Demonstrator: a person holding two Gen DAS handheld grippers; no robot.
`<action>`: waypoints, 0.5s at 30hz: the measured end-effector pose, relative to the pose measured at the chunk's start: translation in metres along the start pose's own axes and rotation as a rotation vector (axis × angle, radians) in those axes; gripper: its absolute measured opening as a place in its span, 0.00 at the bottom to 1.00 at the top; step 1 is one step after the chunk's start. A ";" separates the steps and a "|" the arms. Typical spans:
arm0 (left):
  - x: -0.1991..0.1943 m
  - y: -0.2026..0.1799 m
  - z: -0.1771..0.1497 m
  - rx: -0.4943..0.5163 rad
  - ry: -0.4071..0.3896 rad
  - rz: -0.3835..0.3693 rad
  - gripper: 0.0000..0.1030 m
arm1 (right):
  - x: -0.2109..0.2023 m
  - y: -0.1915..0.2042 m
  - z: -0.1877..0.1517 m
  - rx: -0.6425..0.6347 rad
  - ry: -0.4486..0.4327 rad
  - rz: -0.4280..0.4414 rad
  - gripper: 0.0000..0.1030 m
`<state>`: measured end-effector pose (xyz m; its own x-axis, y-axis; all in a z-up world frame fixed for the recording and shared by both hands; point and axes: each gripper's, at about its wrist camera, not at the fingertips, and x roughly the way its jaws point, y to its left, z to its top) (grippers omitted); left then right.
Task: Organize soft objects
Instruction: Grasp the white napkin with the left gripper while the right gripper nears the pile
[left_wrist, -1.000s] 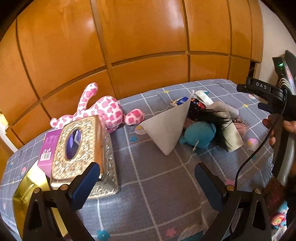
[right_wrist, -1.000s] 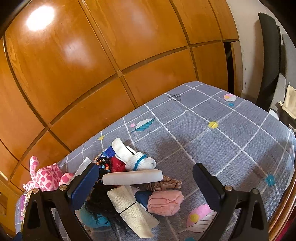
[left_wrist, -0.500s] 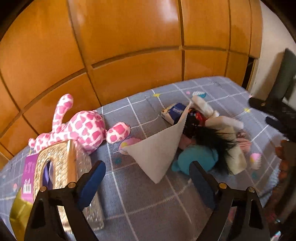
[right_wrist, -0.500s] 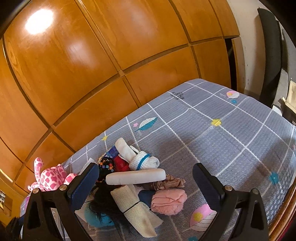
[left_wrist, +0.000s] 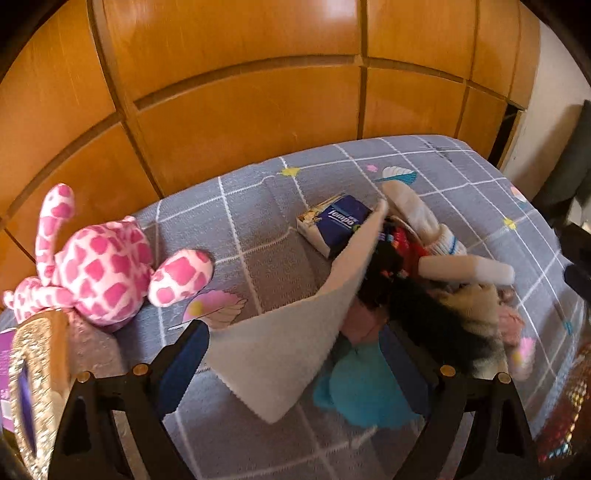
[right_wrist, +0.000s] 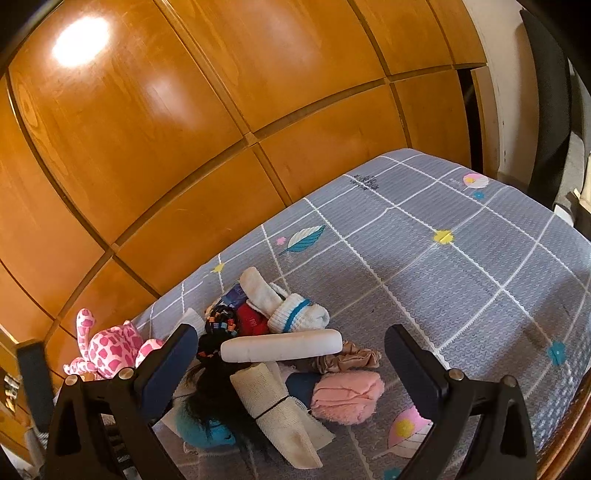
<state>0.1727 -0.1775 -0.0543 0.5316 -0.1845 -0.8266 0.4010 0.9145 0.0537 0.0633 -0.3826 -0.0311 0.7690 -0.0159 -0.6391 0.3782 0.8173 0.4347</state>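
— What are your jaws doing?

— Both pairs stand wide apart and hold nothing. Between the fingers of my left gripper (left_wrist: 299, 362) a stiff white sheet (left_wrist: 291, 332) stands tilted up on its edge, and a teal plush (left_wrist: 360, 391) lies just inside my right-hand finger. My right gripper (right_wrist: 291, 369) frames a pile of soft things: a white foam roll (right_wrist: 282, 345) lies across the gap, with a cream bandage roll (right_wrist: 279, 410) and a pink fluffy cloth (right_wrist: 347, 397) just below it, close to the fingers.

— And further out from the jaws?

— Ahead of the right gap, a white sock with a blue band (right_wrist: 295, 314) rests on a red cloth (right_wrist: 253, 321), and a tan scrunchie (right_wrist: 351, 360) touches the foam roll's right end. A black wig (right_wrist: 218, 391) spreads by my left-hand finger. Ahead of the left gap lies a blue Tempo tissue pack (left_wrist: 334, 223), touching the sheet's top corner.

— What lies off to the sides?

— Left of the left jaws, a pink spotted plush (left_wrist: 99, 266) lies on the grey checked cover (right_wrist: 443, 280), well apart from the pile. A glittery tissue box (left_wrist: 33, 373) sits nearer still, beside my left finger. Wooden panels (right_wrist: 184, 110) rise behind everything.
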 end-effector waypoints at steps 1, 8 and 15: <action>0.005 0.002 0.002 -0.011 0.010 -0.009 0.90 | 0.000 0.000 0.000 0.000 0.000 0.000 1.00; 0.029 0.020 0.001 -0.135 0.102 -0.175 0.07 | 0.001 0.002 -0.001 -0.011 0.006 -0.007 1.00; -0.017 0.050 -0.017 -0.219 0.004 -0.184 0.06 | 0.001 0.003 0.000 -0.017 -0.002 -0.015 0.99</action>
<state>0.1712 -0.1225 -0.0473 0.4616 -0.3532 -0.8138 0.3190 0.9220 -0.2192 0.0652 -0.3799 -0.0304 0.7643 -0.0295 -0.6441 0.3808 0.8268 0.4140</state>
